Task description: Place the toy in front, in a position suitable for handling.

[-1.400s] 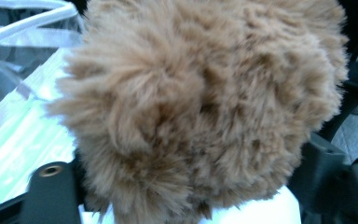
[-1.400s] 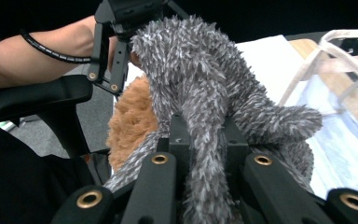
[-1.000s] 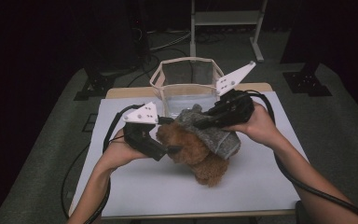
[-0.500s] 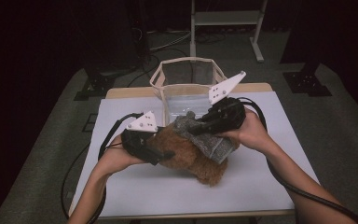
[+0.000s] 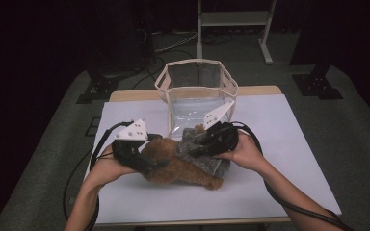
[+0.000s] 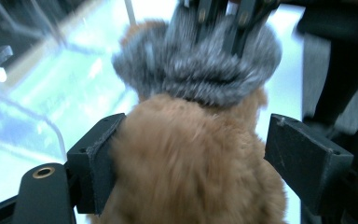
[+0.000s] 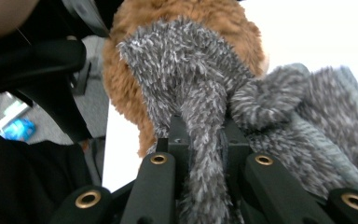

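Left to right. Our left tool (image 5: 161, 162) straddles the brown plush toy (image 5: 178, 168): in the left gripper view its jaws stand wide, one pressed into the fur and the other apart, so nothing is clamped; we judge it steadies the body. The toy lies on the white counter (image 5: 279, 139), just in front of the clear bin (image 5: 197, 89). Our right tool (image 5: 187, 148) is closed tight on a fold of the grey fuzzy garment (image 5: 207, 161) that wraps the toy's upper half, likely so the garment can be pulled against the braced toy.
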`<state>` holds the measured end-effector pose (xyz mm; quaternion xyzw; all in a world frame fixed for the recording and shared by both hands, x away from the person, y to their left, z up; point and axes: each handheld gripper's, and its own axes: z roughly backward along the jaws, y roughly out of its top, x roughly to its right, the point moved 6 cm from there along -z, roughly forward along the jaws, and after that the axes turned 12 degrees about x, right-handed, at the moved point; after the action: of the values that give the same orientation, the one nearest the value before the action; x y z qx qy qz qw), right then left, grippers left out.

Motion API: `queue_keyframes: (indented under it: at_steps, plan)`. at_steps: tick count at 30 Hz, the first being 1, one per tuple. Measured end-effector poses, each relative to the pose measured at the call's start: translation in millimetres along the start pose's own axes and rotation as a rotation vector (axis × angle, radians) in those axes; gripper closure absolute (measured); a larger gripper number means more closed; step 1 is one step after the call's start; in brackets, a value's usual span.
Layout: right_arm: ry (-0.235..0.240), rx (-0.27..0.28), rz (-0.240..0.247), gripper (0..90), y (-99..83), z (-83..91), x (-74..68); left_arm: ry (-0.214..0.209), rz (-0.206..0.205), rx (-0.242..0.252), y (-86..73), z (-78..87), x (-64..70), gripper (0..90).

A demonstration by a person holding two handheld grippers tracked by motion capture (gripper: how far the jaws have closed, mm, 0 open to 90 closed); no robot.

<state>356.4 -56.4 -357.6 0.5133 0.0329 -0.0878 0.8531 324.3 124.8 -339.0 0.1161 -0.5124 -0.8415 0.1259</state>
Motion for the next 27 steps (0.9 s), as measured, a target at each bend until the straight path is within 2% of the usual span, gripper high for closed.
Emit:
queue_keyframes:
  at_steps: [2, 3, 4, 6, 8, 10, 11, 12, 13, 14, 17, 20, 22, 27]
  plan:
    - [-0.012, -0.046, 0.014, 78.2, -6.6, -5.7, -1.1, 0.019, 0.011, -0.057, -17.3, -6.3, -3.5, 20.1]
    - [-0.018, -0.06, 0.016, 78.2, -9.7, -6.0, -0.6, 0.034, 0.023, -0.096, -31.3, -7.9, -6.9, 20.2]
    - [-0.027, -0.076, 0.013, 78.1, -14.5, -5.9, 0.9, 0.03, 0.039, -0.109, -38.7, -7.7, -8.6, 20.9]
    - [-0.036, -0.09, -0.006, 78.1, -25.2, -3.3, 5.7, 0.023, 0.07, -0.111, -50.6, -5.4, -11.1, 23.0]
    - [-0.028, -0.066, -0.05, 78.1, -33.1, 1.5, 10.7, 0.024, 0.089, -0.101, -55.8, -2.1, -13.0, 23.7]
    - [-0.029, -0.052, -0.056, 78.1, -36.0, 3.6, 13.9, 0.033, 0.093, -0.087, -55.1, -1.7, -13.2, 23.7]
    - [-0.029, -0.029, -0.086, 78.1, -40.6, 7.4, 16.5, 0.038, 0.078, -0.08, -50.5, -1.7, -11.8, 23.5]
    - [-0.029, -0.029, -0.086, 78.1, -40.6, 7.4, 16.5, 0.038, 0.078, -0.08, -50.5, -1.7, -11.8, 23.4]
    - [-0.037, -0.024, -0.086, 78.1, -43.7, 9.3, 17.2, 0.047, 0.045, -0.083, -43.1, -3.2, -9.0, 22.9]
    - [-0.04, -0.024, -0.084, 78.1, -45.4, 11.0, 17.8, 0.048, 0.03, -0.086, -39.7, -4.6, -7.2, 22.4]
    - [-0.056, -0.005, -0.104, 78.0, -49.1, 17.3, 21.3, 0.041, 0.006, -0.102, -35.2, -10.2, -1.6, 20.7]
    - [-0.076, 0.004, -0.124, 77.9, -50.7, 22.2, 25.4, 0.044, -0.001, -0.11, -35.5, -10.7, -0.1, 20.8]
    - [-0.108, 0.021, -0.139, 77.8, -51.9, 26.6, 34.1, 0.046, -0.001, -0.102, -35.4, -8.6, -0.4, 21.0]
    - [-0.104, 0.024, -0.15, 77.8, -53.4, 23.7, 36.0, 0.031, -0.017, -0.109, -33.9, -10.8, 1.6, 22.1]
